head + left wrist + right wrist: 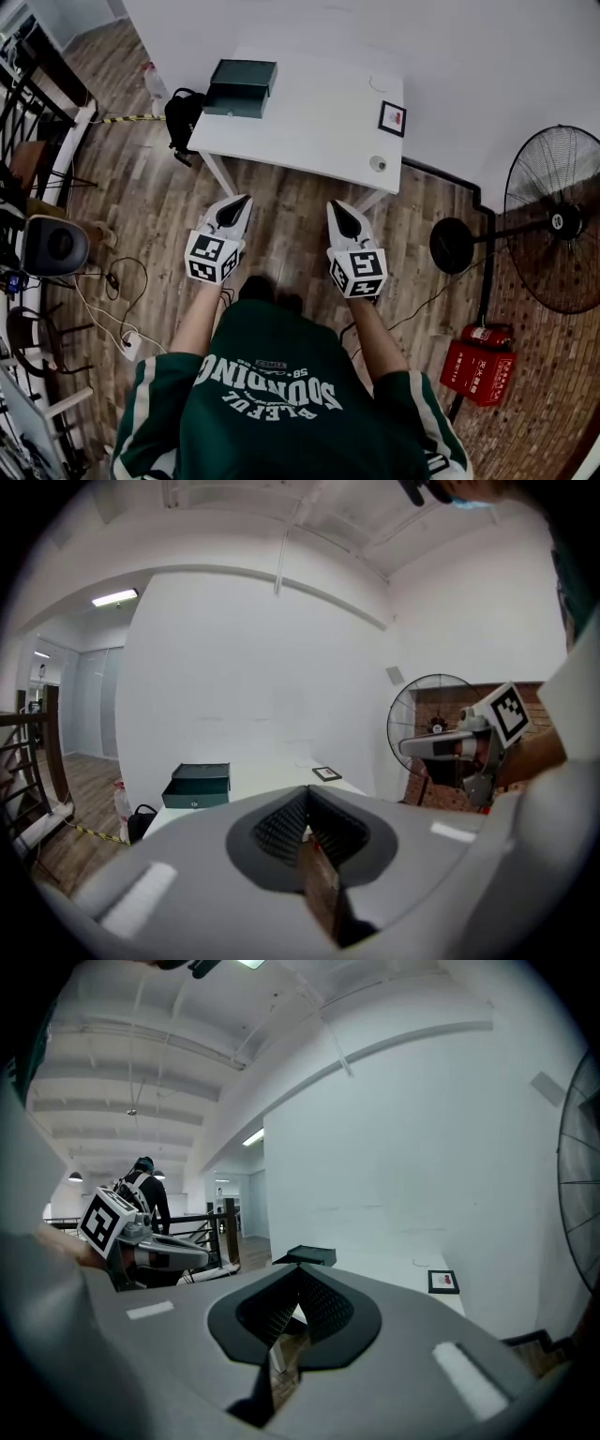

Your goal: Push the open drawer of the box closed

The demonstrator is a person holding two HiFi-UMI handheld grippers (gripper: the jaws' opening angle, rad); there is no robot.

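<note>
A dark green box (242,86) stands at the far left corner of a white table (309,122), its drawer pulled out toward the left edge. The left gripper view shows the box (197,786) with a small knob on the drawer front; the right gripper view shows the box (309,1256) edge-on. My left gripper (245,198) and right gripper (333,204) hang side by side above the wood floor, short of the table's near edge. Both point at the table with jaws shut and nothing in them. Each shows in the other's view: right gripper (469,742), left gripper (141,1241).
A small framed picture (392,118) and a round white object (378,163) lie at the table's right side. A black bag (183,117) leans by the table's left end. A standing fan (561,220) and red fire extinguishers (480,361) are on the right; cables and a railing are on the left.
</note>
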